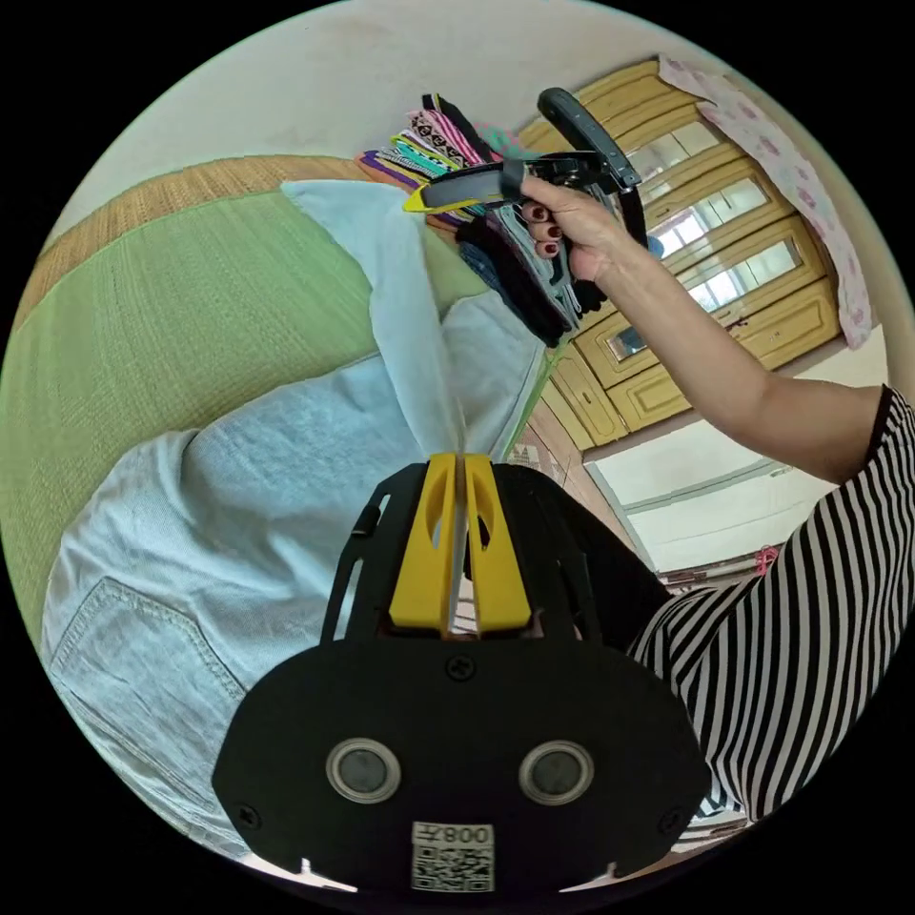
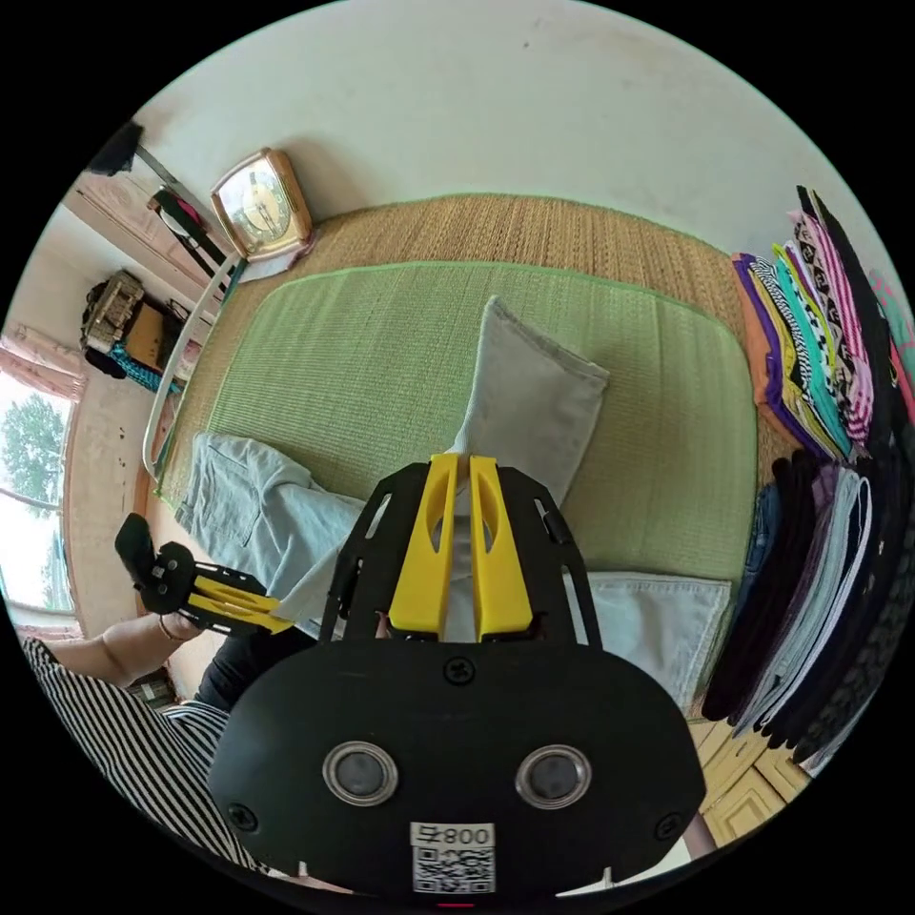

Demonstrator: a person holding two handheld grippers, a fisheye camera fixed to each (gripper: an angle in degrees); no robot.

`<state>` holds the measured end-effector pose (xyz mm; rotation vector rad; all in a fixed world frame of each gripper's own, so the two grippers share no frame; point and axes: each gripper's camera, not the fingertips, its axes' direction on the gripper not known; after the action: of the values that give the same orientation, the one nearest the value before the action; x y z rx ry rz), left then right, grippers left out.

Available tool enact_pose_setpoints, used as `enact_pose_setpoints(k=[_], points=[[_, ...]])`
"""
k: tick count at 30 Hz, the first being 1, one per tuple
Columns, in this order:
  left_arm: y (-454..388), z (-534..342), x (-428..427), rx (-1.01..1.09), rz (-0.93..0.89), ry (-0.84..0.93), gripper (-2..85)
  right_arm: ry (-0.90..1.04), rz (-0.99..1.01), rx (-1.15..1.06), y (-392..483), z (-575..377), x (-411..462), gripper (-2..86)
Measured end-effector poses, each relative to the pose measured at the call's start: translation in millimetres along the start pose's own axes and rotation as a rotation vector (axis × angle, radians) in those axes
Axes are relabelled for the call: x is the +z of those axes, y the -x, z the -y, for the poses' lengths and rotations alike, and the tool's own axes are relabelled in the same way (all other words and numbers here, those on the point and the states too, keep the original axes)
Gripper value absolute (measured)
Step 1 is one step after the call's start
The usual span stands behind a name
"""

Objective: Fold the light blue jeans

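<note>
light blue jeans [image 1: 248,515] spread over the green woven mat [image 1: 162,324], soft pale denim, stitched back pocket showing at the waist end, one leg drawn up off the mat into a taut ridge. in the right gripper view, same jeans [image 2: 534,400] with a leg end lifted above the mat [image 2: 381,343], squared hem pointing away, another leg end lying flat at the mat's near edge. left gripper [image 1: 460,456] with yellow jaws nearly closed, pinching a thin fold of the denim between them; seen from the right gripper view [image 2: 276,624] off the mat's edge, yellow tips on the cloth, held in a hand. right gripper [image 2: 460,467] likewise narrowed to a slit on the pale leg fabric; from the left gripper view [image 1: 415,202] raised beyond the mat's far end, gripped by a hand [image 1: 572,229], touching the leg's top edge. beyond the mat, straw-coloured matting [image 2: 534,229] with coarse weave, stacked folded clothes [image 2: 820,381] in many patterns at the mat's end, a framed clock [image 2: 259,205] near its far corner, yellow wooden cabinets [image 1: 724,267] past the stack. striped sleeve [image 1: 810,591] off the mat's side.
</note>
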<state>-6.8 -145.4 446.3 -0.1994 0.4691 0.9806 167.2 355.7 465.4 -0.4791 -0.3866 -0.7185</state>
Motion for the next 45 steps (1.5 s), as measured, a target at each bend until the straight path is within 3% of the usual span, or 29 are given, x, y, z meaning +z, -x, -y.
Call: enact_pose_setpoints(k=[11, 17, 25, 30, 36, 41, 45], points=[[-38.9, 43.2, 90.7, 0.17, 0.164, 0.267, 1.5, -0.135, 0.169, 0.216, -86.1, -195.8, -25.4, 1.9], [-21.1, 67.2, 127.2, 0.075, 0.123, 0.347, 2.5, -0.112, 0.166, 0.322, -127.4, -247.7, 21.9, 1.9], [3.4, 97.3, 134.2, -0.055, 0.004, 0.29, 3.8, -0.108, 0.265, 0.414, -170.5, -300.9, 68.8, 1.9], [25.5, 131.8, 131.9, -0.144, -0.11, 0.132, 5.1, -0.126, 0.342, 0.451, -191.3, -318.1, 97.7, 2.1], [61.6, 192.3, 164.5, -0.222, -0.11, 0.128, 7.9, -0.173, 0.417, 0.459, -203.0, -338.0, 108.9, 3.6], [89.9, 228.8, 191.7, -0.326, -0.159, 0.12, 6.0, -0.222, 0.289, 0.434, -192.5, -349.1, 92.4, 5.8], [95.2, 245.0, 198.7, -0.319, -0.163, 0.123, 2.7, -0.294, 0.144, 0.227, -144.3, -331.6, 71.8, 8.3]])
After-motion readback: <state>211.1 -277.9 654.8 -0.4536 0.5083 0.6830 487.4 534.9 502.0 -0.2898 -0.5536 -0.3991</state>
